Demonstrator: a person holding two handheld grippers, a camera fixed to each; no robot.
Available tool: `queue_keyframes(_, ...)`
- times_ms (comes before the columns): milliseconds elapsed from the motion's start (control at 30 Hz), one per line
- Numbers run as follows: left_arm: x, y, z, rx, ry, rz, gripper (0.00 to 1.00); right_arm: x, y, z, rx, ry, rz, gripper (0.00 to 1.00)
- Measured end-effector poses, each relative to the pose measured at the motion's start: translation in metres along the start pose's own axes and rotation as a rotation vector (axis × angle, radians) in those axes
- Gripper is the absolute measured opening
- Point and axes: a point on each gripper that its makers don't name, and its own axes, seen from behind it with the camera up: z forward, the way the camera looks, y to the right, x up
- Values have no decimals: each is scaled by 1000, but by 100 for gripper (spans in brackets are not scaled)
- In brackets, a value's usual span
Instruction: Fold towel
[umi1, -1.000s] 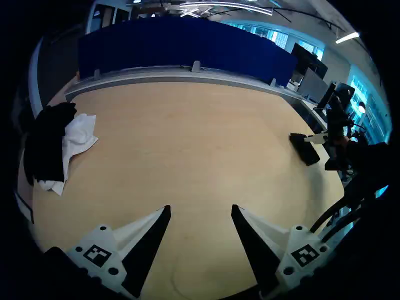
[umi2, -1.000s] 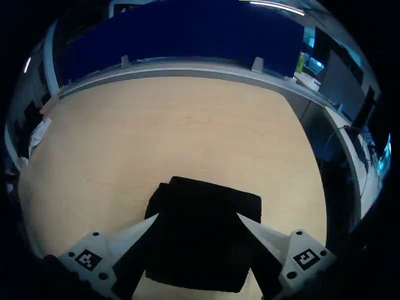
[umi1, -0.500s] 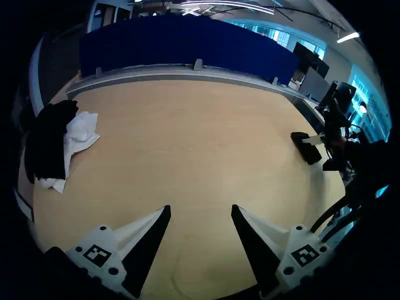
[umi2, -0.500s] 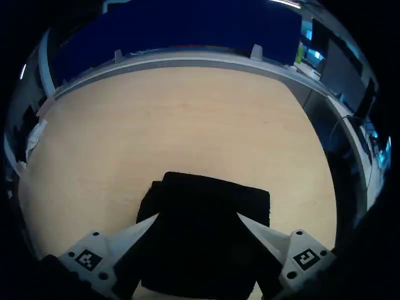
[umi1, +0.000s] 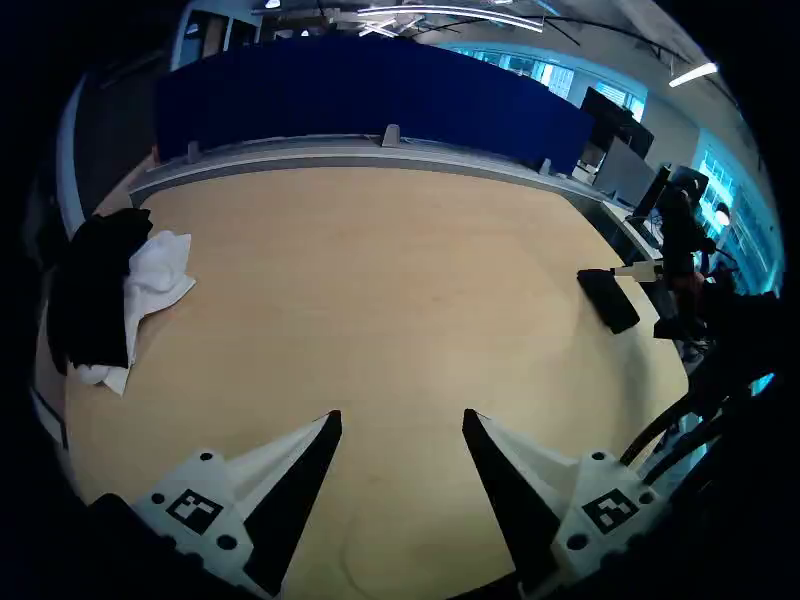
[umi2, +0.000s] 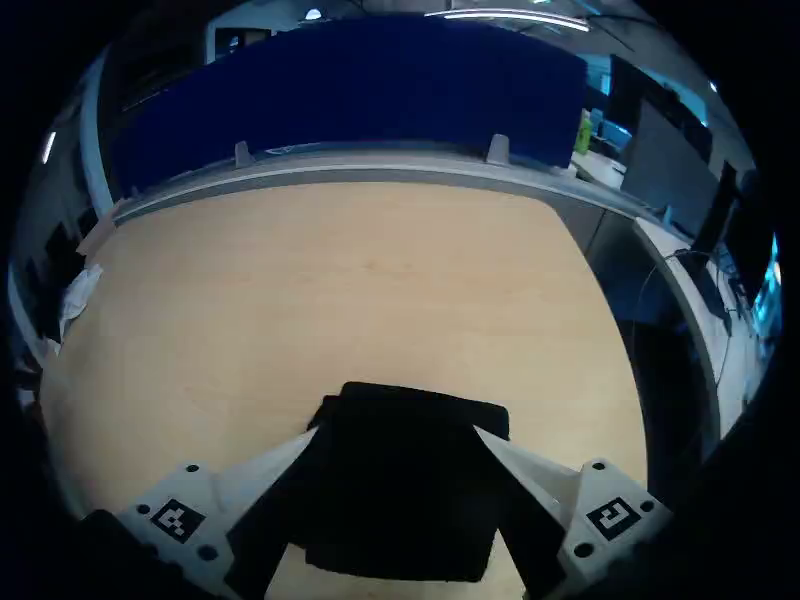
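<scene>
A folded black towel (umi2: 410, 480) lies flat on the light wooden table (umi2: 330, 290), near its right edge. My right gripper (umi2: 400, 432) is open, its fingers standing to either side of the towel's near part; the dark fingertips blend into the cloth. In the left gripper view the same folded towel (umi1: 608, 298) sits far right with the right gripper (umi1: 622, 272) over it, held by a person (umi1: 690, 250). My left gripper (umi1: 400, 415) is open above bare table with nothing between its fingers. A loose pile of black towel (umi1: 90, 285) and white towel (umi1: 155, 280) lies at the table's left edge.
A blue partition (umi1: 370, 95) on a grey rail runs along the table's far side. Monitors and office desks (umi1: 625, 150) stand beyond the right edge. The white towel's corner (umi2: 75, 295) shows at far left in the right gripper view.
In the right gripper view the folded black towel looks smaller and lower than half a second ago, so the gripper has drawn back a little. The left gripper has barely moved.
</scene>
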Motion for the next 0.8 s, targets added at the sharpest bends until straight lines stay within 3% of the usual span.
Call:
queue_keyframes(567,3,2,-4,-12,10,5,90,-14,-20,-47,-18,58,52,100)
queue_keyframes(800,7,2,-2,-16,19,4,90,-20,-48,-76,2,117,67,100)
